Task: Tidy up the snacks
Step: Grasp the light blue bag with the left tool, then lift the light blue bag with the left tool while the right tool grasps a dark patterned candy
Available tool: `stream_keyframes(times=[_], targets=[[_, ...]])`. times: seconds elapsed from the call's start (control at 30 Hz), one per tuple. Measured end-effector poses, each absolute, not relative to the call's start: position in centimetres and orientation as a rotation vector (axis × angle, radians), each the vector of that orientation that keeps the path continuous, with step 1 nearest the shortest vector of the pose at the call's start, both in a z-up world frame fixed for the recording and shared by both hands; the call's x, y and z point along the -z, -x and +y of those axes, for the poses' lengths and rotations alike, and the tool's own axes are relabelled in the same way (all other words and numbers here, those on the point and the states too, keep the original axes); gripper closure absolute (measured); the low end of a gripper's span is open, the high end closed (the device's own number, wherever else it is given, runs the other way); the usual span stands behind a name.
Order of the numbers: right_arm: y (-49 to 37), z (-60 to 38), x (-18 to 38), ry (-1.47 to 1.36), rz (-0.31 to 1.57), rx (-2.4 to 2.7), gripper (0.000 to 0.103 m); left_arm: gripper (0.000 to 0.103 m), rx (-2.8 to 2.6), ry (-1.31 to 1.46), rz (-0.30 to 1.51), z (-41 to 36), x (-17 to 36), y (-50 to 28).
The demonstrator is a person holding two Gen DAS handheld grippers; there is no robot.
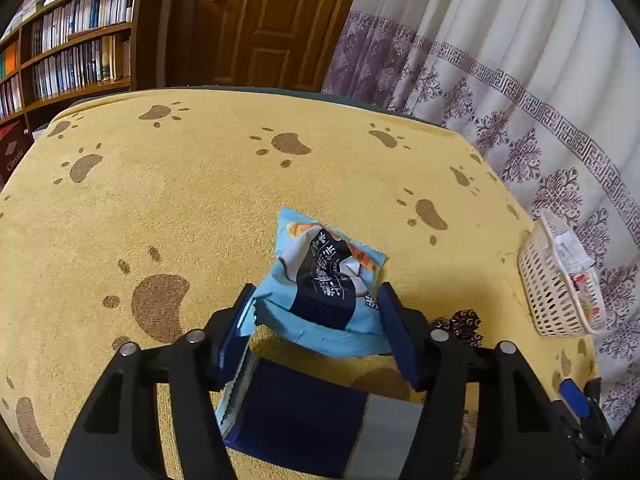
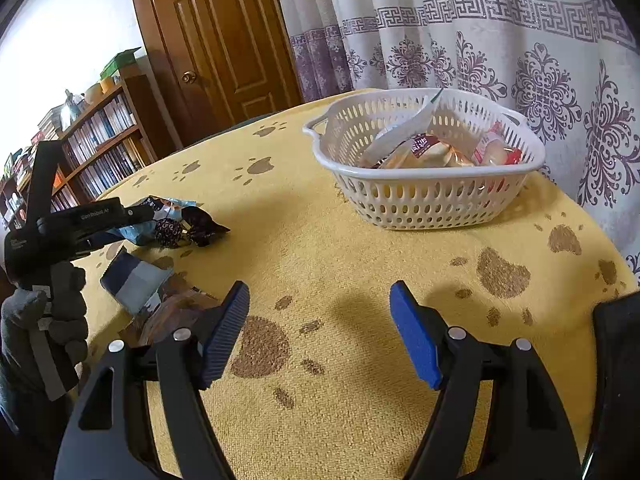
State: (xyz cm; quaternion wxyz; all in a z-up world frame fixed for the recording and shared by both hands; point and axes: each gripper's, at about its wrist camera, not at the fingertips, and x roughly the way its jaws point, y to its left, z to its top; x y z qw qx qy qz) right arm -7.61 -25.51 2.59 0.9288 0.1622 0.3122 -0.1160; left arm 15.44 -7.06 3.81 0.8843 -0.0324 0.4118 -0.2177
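A light blue snack bag (image 1: 320, 280) lies on the yellow paw-print cloth (image 1: 180, 200), its near end between the fingers of my left gripper (image 1: 316, 300). The jaws stand wide on either side of the bag; whether the pads touch it I cannot tell. A navy and grey packet (image 1: 312, 420) lies under that gripper. My right gripper (image 2: 320, 300) is open and empty above the bare cloth (image 2: 320, 240). A white perforated basket (image 2: 424, 200) holding several wrapped snacks stands ahead of it on the right. In the right wrist view the left gripper (image 2: 140, 220) is over the blue bag.
A dark patterned wrapper (image 2: 184, 226) lies beside the blue bag, and the navy and grey packet (image 2: 132, 280) lies nearer. The basket (image 1: 560, 280) sits near the table's right edge by the curtain (image 1: 520, 60). A bookshelf (image 1: 72, 40) and a wooden door (image 1: 260, 20) stand behind the table.
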Motion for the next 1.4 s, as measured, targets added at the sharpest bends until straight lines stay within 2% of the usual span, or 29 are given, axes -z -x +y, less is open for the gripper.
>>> stream_keyframes(times=[0.3, 0.37, 0.43, 0.63, 0.7, 0.77, 0.9, 0.93, 1.1, 1.27, 1.4], targets=[[6.7, -24.2, -3.3, -0.26, 0.648, 0.19, 0.029, 0.047, 0.436, 0.159, 0.816, -4.2, -5.8, -15.5], [6.2, -23.5, -3.9, -0.241, 0.64, 0.16, 0.029, 0.055, 0.434, 0.177, 0.806, -3.6, -6.3, -15.5], [5.6, -23.0, -4.6, -0.233, 0.635, 0.129, 0.029, 0.057, 0.433, 0.201, 0.798, -2.9, -6.8, -15.5], [3.8, -21.3, -5.9, -0.216, 0.627, 0.052, 0.029, 0.058, 0.403, 0.22, 0.797, -1.5, -7.2, -15.7], [3.6, -20.8, -5.9, -0.214, 0.633, 0.04, 0.029, 0.053, 0.384, 0.235, 0.809, -0.9, -7.0, -16.1], [3.5, -20.4, -5.7, -0.208, 0.644, 0.033, 0.029, 0.029, 0.368, 0.257, 0.822, -0.5, -6.7, -16.3], [3.4, -20.1, -5.0, -0.213, 0.665, 0.022, 0.029, 0.019, 0.396, 0.243, 0.825, -1.2, -6.5, -16.1], [3.5, -20.1, -4.9, -0.215, 0.666, 0.021, 0.029, 0.013, 0.416, 0.238, 0.824, -1.5, -6.5, -16.0], [3.6, -20.2, -4.9, -0.22, 0.661, 0.024, 0.029, 0.009, 0.489, 0.161, 0.826, -4.0, -6.0, -15.4], [3.7, -20.5, -4.6, -0.228, 0.666, 0.029, 0.029, 0.009, 0.489, 0.008, 0.841, -6.7, -4.7, -14.7], [3.7, -20.5, -4.6, -0.228, 0.667, 0.029, 0.029, 0.011, 0.45, -0.005, 0.863, -6.5, -3.4, -15.3]])
